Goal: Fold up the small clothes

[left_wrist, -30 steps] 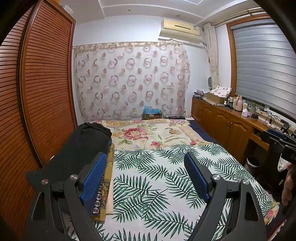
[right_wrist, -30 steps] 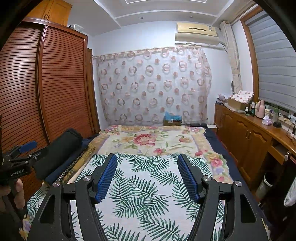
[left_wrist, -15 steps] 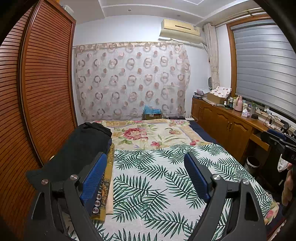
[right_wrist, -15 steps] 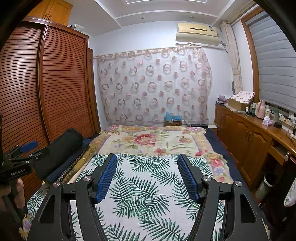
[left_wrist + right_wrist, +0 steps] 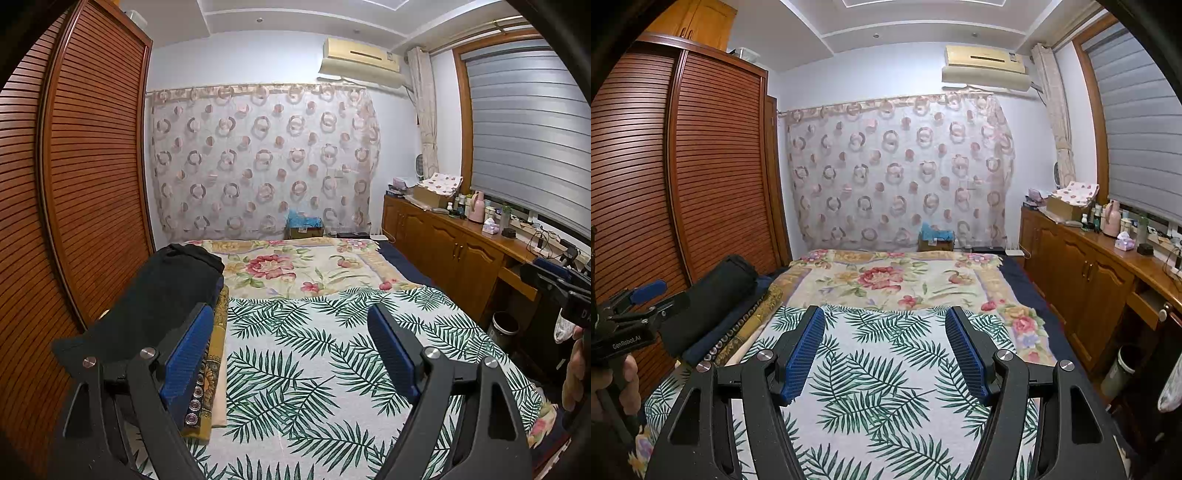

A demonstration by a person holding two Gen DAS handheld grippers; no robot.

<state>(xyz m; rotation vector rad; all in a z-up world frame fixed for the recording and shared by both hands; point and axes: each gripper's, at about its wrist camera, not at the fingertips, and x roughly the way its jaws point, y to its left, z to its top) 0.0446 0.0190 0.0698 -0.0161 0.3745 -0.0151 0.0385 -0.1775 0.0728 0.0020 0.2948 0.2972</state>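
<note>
2 grippers are up over the near end of the bed, both spread wide with nothing between the blue pads: your left gripper (image 5: 291,354) and your right gripper (image 5: 884,354) both look straight down the bed's length. Under them lies only the palm-leaf sheet (image 5: 317,354), flat and bare; no small loose garment shows on it in either view.

Just past your left gripper, along the bed's left edge, sits the dark folded bundle (image 5: 162,291), resting on a patterned gold strip (image 5: 218,332). Its long axis runs with the bed, toward the far end. If that is the clothing to fold, your left hand is clearly the nearer 1; I cannot tell what garment it is.

Farther on, the flowered blanket (image 5: 897,280) covers the far end.
</note>
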